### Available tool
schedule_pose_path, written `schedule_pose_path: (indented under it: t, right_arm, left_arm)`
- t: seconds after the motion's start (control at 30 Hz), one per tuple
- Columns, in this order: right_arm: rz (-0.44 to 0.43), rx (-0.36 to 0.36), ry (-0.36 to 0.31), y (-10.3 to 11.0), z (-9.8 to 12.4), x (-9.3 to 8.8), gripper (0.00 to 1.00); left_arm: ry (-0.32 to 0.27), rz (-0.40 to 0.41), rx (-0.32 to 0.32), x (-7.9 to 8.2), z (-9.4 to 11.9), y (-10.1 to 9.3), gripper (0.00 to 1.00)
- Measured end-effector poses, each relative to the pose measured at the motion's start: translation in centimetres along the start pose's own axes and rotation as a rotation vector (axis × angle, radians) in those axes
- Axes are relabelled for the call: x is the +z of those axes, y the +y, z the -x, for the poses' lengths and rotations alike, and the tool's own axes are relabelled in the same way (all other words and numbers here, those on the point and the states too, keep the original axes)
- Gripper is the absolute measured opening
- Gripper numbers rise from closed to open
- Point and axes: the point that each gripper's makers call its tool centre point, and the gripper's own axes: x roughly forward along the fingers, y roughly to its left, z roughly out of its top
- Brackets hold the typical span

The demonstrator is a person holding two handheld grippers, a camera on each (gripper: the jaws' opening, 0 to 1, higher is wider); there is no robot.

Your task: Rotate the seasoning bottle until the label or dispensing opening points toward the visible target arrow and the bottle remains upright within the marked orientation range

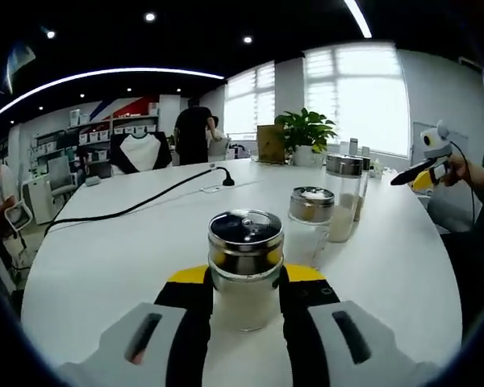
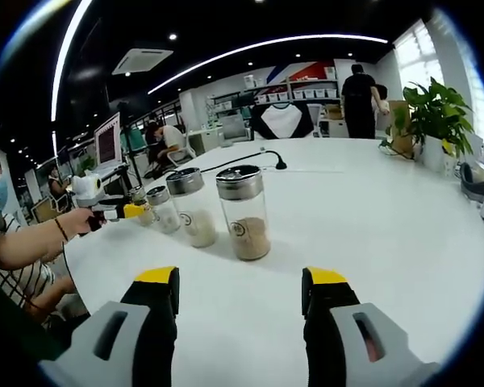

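Here the seasoning bottle (image 1: 245, 266) was clamped upright on the white tabletop (image 1: 105, 258) by the left tool (image 1: 244, 310), while the right tool (image 2: 239, 298) was held open, empty

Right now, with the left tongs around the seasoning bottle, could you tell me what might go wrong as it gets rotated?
1. The left tongs flank the seasoning bottle at its glass body below the metal lid; I cannot tell if they touch, so it may slip or tilt.
2. A shorter jar and a taller jar stand just behind on the white table; a sideways sweep could knock them.
3. No target arrow is visible, so alignment would be guesswork.
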Motion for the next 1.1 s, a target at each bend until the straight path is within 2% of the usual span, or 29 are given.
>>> schedule_pose_path:
  t: [0.17, 0.4, 0.8, 0.83, 0.9, 0.93, 1.0, 1.07, 1.1]
  right_arm:
    - [0.004, 0.01, 0.007, 0.3, -0.2, 0.0, 0.61]
    - [0.01, 0.007, 0.004, 0.0, -0.2, 0.4, 0.61]
    - [0.001, 0.003, 0.008, -0.3, -0.2, 0.2, 0.61]
    - [-0.003, -0.001, 0.008, -0.4, -0.2, 0.2, 0.61]
    - [0.004, -0.002, 0.011, -0.4, -0.2, 0.2, 0.61]
    - [0.007, -0.002, 0.011, -0.3, -0.2, 0.3, 0.61]
    - [0.007, 0.0, 0.008, -0.3, -0.2, 0.4, 0.61]
    - [0.006, 0.002, 0.004, -0.1, -0.2, 0.5, 0.61]
    - [0.005, 0.003, 0.004, 0.0, -0.2, 0.4, 0.61]
  left_arm:
    - [0.029, -0.024, -0.044, 0.0, -0.2, -0.1, 0.34]
    - [0.032, -0.041, -0.106, 0.0, -0.1, -0.3, 0.34]
    - [0.041, -0.053, -0.128, 0.0, 0.1, -0.5, 0.35]
    - [0.037, -0.058, -0.127, 0.1, 0.1, -0.6, 0.36]
    - [-0.005, -0.05, -0.117, 0.9, 0.2, -0.7, 0.48]
    - [0.006, -0.059, -0.111, 0.8, 0.3, -0.8, 0.52]
    - [0.044, -0.089, -0.081, 0.3, 0.6, -0.3, 0.54]
    - [0.026, -0.024, -0.052, 0.6, 1.1, -0.1, 0.57]
    - [-0.013, 0.024, -0.032, 1.2, 1.5, 0.0, 0.59]
